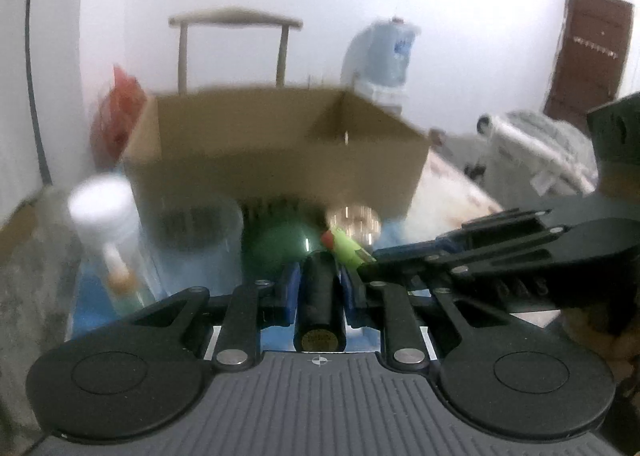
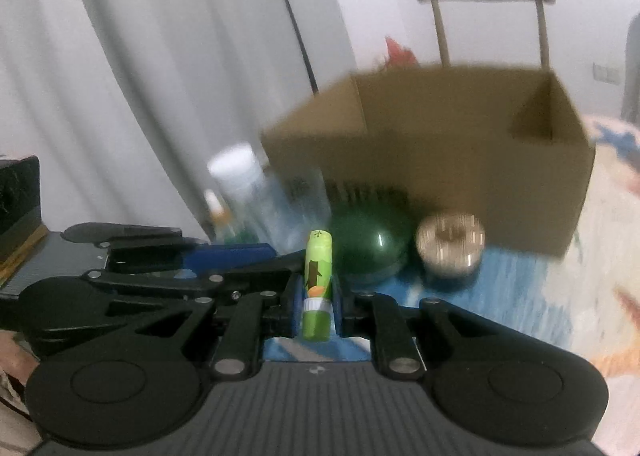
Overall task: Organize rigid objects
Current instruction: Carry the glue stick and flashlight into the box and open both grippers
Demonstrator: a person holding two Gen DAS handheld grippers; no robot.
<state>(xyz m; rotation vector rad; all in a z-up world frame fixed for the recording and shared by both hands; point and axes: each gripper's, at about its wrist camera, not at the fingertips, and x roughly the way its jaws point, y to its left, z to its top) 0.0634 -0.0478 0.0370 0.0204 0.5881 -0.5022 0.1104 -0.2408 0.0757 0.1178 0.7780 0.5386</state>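
Note:
My left gripper (image 1: 319, 276) is shut on a black cylinder (image 1: 319, 300) lying lengthwise between its blue pads. My right gripper (image 2: 316, 292) is shut on a light green tube (image 2: 317, 280) with a white band; the tube also shows in the left wrist view (image 1: 346, 250), held by the right gripper's fingers (image 1: 404, 256). An open cardboard box (image 1: 280, 147) stands just beyond, also in the right wrist view (image 2: 440, 151). Both grippers hover in front of it, close together.
Before the box lie a dark green dome (image 2: 370, 244), a shiny metal round piece (image 2: 450, 246), a clear cup (image 1: 200, 240) and a white-capped bottle (image 1: 102, 211). A chair back (image 1: 234, 21), a water jug (image 1: 384, 51) and a red bag (image 1: 120, 107) stand behind.

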